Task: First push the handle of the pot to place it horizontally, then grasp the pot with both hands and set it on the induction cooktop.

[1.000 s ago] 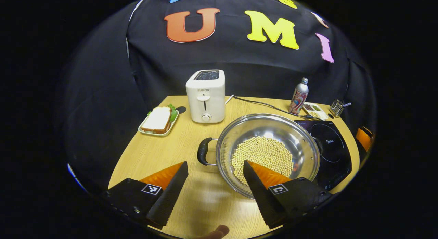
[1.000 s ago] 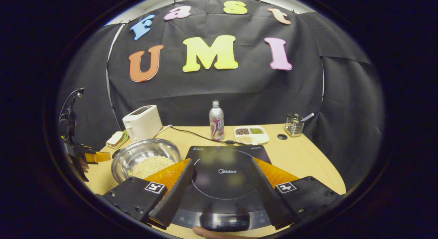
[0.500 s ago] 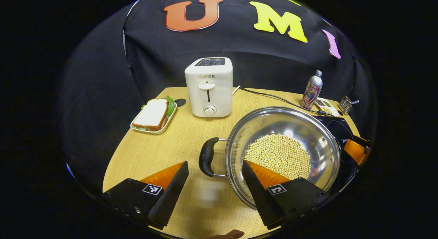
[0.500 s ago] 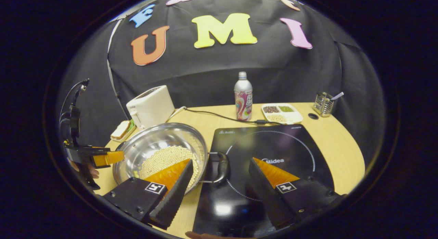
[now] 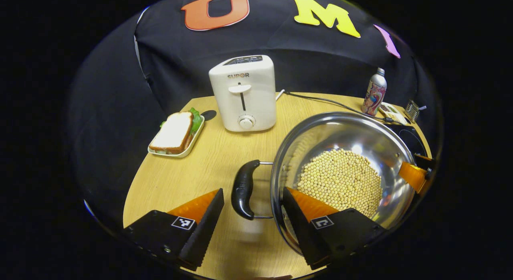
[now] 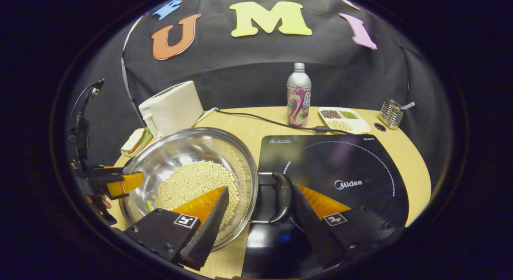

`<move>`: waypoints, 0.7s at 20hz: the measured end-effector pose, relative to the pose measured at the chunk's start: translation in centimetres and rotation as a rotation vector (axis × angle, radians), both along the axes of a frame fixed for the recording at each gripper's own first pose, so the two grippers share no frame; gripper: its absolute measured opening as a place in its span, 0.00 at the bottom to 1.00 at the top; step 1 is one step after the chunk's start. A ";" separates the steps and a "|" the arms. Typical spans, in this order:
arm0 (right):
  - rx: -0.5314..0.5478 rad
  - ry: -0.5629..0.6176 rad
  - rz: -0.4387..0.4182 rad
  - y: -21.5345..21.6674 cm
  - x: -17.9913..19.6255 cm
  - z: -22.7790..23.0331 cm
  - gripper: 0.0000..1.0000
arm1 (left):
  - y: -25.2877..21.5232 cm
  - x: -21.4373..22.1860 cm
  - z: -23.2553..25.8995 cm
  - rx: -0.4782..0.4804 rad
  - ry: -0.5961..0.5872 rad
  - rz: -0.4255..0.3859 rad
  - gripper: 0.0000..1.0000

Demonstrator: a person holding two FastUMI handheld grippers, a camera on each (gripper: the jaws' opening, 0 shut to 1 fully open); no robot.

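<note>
A: Containers?

B: Steel pot (image 5: pixel 340 167) on the wooden table (image 5: pixel 200 167), bottom covered with pale round beans (image 5: pixel 340 181). It sits just left of the induction cooktop (image 6: pixel 340 167), not on the glass; its right handle (image 6: pixel 282 197) hangs over the cooktop's left edge. Behind: sectioned tray (image 6: pixel 344 119) with dark, green and pale fillings, wire holder (image 6: pixel 390 113) with a utensil in it, bottle (image 6: pixel 298 94) upright. Left of the white toaster (image 5: pixel 244 95), a small dish (image 5: pixel 176 133) with a sandwich.

A: Left gripper?

B: Left gripper (image 5: pixel 250 210) wide open, low over the near left of the pot. Left handle (image 5: pixel 243 188) sits in the gap between its fingers, nearer the right one, which overlaps the pot rim. Can't tell if either finger touches. Holding nothing.

A: Right one?

B: Right gripper (image 6: pixel 260 210) also wide open, nothing clamped. Right handle lies between its fingers, close against the right one; left finger reaches over the beans. Both grippers point forward and down. In the right gripper view the other gripper (image 6: pixel 120 183) shows at the pot's far side.
</note>
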State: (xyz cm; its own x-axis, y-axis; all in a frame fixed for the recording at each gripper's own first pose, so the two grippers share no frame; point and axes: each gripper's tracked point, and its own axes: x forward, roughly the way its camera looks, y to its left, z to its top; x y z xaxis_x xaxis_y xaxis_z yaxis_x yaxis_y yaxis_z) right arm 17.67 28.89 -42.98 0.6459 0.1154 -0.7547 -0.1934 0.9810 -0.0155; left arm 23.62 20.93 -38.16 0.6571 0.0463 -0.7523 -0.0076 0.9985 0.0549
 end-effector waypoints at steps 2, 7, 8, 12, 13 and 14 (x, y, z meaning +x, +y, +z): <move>-0.041 0.014 0.014 -0.2 0.1 -0.4 0.96 | -0.5 -0.2 -0.5 0.001 0.013 -0.014 0.82; -0.071 -0.002 0.000 -1.2 0.5 -0.4 0.83 | -1.0 -0.2 -0.7 -0.032 0.013 -0.021 0.77; -0.064 -0.008 -0.003 -1.1 0.4 -0.2 0.77 | -1.0 -0.2 -0.8 -0.042 0.017 -0.019 0.84; -0.039 -0.013 0.042 -1.0 0.9 -0.3 0.71 | -1.1 -0.3 -1.0 -0.071 0.024 -0.005 0.79; -0.027 -0.014 0.040 -1.1 0.9 -0.3 0.70 | -1.1 -0.4 -1.0 -0.069 0.026 -0.006 0.66; -0.023 -0.015 0.038 -1.1 0.9 -0.3 0.69 | -1.1 -0.6 -1.0 -0.066 0.027 -0.008 0.76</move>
